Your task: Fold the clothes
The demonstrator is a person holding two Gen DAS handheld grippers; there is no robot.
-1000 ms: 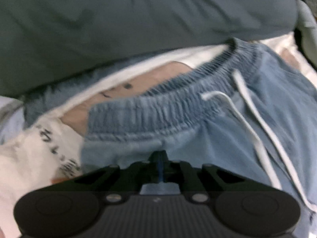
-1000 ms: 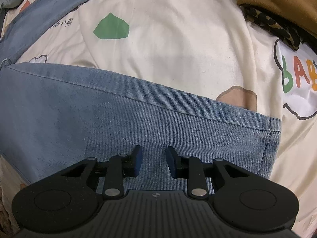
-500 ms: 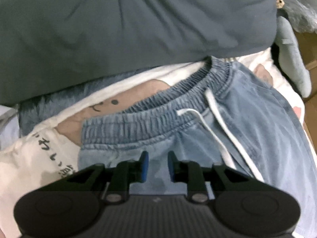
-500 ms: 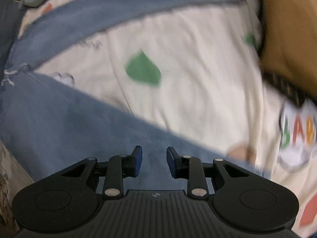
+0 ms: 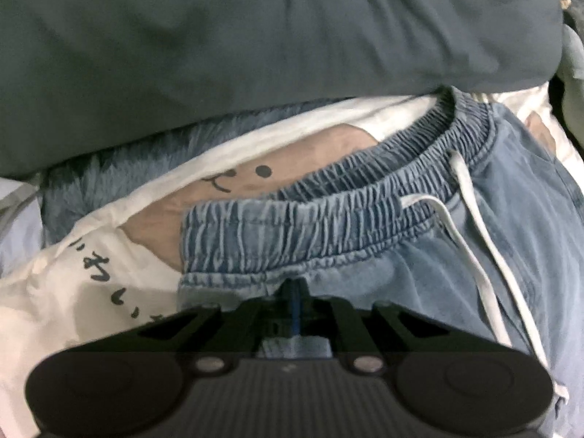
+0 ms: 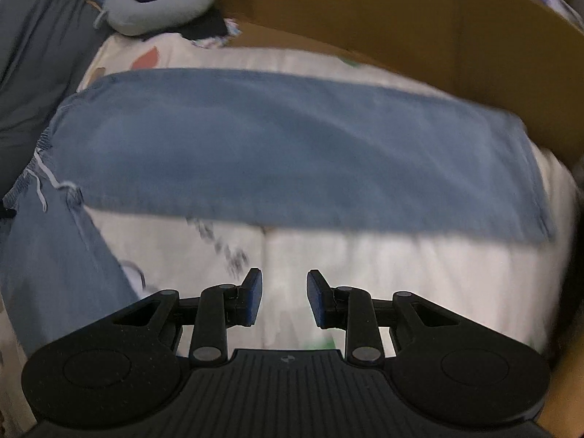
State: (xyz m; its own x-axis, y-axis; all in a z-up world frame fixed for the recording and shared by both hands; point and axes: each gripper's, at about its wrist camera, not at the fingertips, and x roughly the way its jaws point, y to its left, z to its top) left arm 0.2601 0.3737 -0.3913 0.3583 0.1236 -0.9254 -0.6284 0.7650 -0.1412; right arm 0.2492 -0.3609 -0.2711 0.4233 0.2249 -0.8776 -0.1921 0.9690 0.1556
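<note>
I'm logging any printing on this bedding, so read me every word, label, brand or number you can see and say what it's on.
Dark handwritten-style characters on the white printed sheet, beside the denim pants: they look like Japanese script, partly hidden by the left claw, too blurred to read.
Dark marks on the same sheet in the right wrist view: smeared by motion, unreadable.
No brand, label or number shows on the pants.

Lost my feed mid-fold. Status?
Left gripper shut on denim pants below the waistband. Right gripper open, empty, over the printed bedsheet. Pant leg flat, nothing blocking.
</note>
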